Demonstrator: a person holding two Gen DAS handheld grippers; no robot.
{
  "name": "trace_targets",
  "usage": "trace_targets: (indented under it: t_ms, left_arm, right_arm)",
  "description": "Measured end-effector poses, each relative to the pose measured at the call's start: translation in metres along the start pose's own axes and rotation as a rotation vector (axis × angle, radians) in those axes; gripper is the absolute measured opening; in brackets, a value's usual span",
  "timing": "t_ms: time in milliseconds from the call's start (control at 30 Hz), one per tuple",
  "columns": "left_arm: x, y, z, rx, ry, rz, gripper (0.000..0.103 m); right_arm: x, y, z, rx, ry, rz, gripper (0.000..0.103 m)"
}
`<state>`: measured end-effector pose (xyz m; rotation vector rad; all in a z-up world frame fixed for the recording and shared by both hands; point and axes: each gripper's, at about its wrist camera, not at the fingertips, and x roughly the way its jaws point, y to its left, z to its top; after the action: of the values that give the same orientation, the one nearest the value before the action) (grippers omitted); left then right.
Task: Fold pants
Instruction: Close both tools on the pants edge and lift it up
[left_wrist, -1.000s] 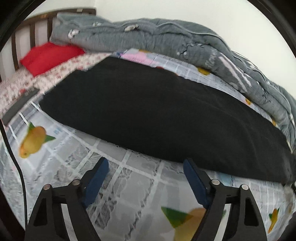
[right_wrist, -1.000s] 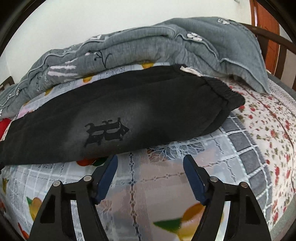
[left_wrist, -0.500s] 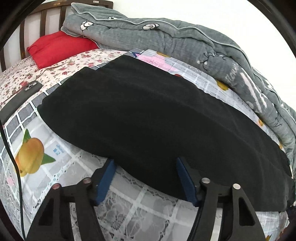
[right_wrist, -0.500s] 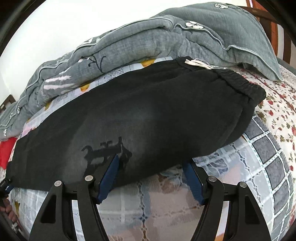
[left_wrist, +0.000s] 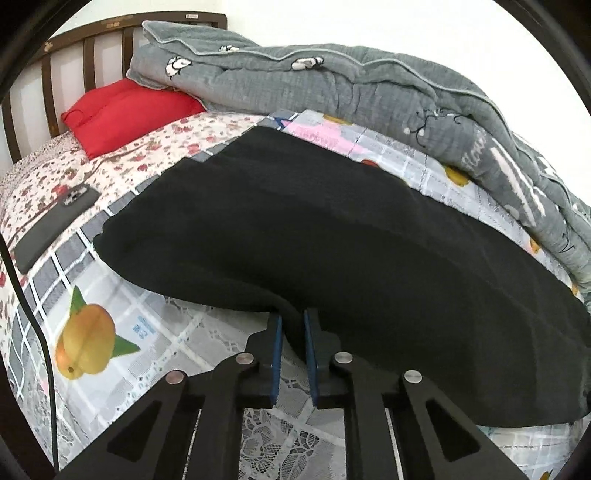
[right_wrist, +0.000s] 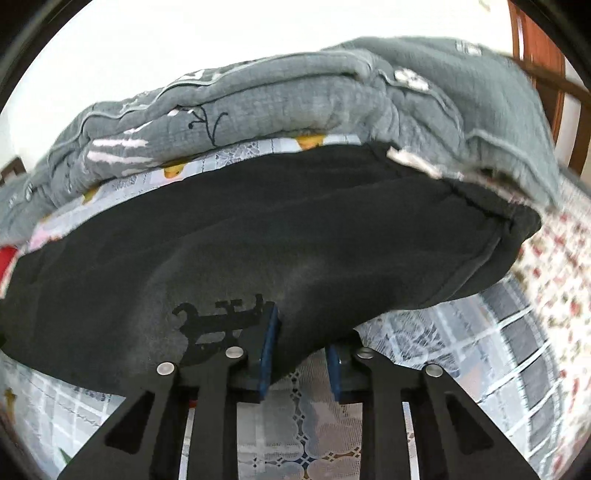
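Black pants (left_wrist: 332, 229) lie lengthwise across the bed, legs folded onto each other. In the left wrist view my left gripper (left_wrist: 292, 325) is shut on the pants' near edge, with a ridge of black cloth pinched between the blue pads. In the right wrist view the pants (right_wrist: 295, 229) show a dark printed emblem (right_wrist: 218, 325) and the waistband at the right. My right gripper (right_wrist: 301, 339) is closed on the near edge beside the emblem, and the cloth bulges up between its pads.
A rolled grey quilt (left_wrist: 351, 85) lies along the far side by the wall, also in the right wrist view (right_wrist: 295, 103). A red pillow (left_wrist: 125, 110), a black phone (left_wrist: 55, 225) and a black cable (left_wrist: 33, 314) are at the left. A wooden headboard (left_wrist: 74, 48) stands behind.
Both grippers moved forward onto the pants' near edge and went from wide open to closed on the cloth. The edge now rises slightly in each grip.
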<state>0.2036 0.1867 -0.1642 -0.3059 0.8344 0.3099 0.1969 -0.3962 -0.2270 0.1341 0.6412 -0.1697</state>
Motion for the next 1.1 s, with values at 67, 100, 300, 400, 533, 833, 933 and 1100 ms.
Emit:
trace_targets:
  t_ms: [67, 100, 300, 400, 533, 833, 933, 1100]
  left_arm:
    - [-0.003, -0.001, 0.003, -0.003, -0.007, -0.006, 0.010]
    - [-0.005, -0.002, 0.004, -0.001, -0.011, -0.007, 0.009]
    - [-0.016, -0.008, 0.012, 0.014, -0.040, -0.016, 0.008]
    - [-0.022, -0.012, 0.018, 0.024, -0.057, -0.025, 0.008]
    - [-0.028, -0.017, 0.026, 0.036, -0.079, -0.030, 0.008]
    - [-0.021, -0.031, 0.045, 0.050, -0.102, -0.043, 0.007]
    - [-0.016, -0.034, 0.051, 0.055, -0.107, -0.045, 0.007]
    - [-0.004, -0.042, 0.064, 0.071, -0.111, -0.053, 0.007]
  right_arm:
    - [-0.005, 0.007, 0.002, -0.030, -0.020, -0.034, 0.021]
    - [-0.007, 0.008, 0.004, -0.036, -0.025, -0.042, 0.020]
    - [-0.020, 0.009, 0.014, -0.028, -0.056, -0.037, 0.019]
    - [-0.024, 0.011, 0.019, -0.026, -0.067, -0.033, 0.019]
    - [-0.027, 0.012, 0.027, -0.021, -0.081, -0.023, 0.019]
    - [-0.022, 0.020, 0.050, -0.038, -0.118, -0.014, 0.017]
    - [-0.018, 0.023, 0.058, -0.047, -0.125, -0.015, 0.017]
    - [-0.007, 0.030, 0.074, -0.049, -0.134, -0.014, 0.015]
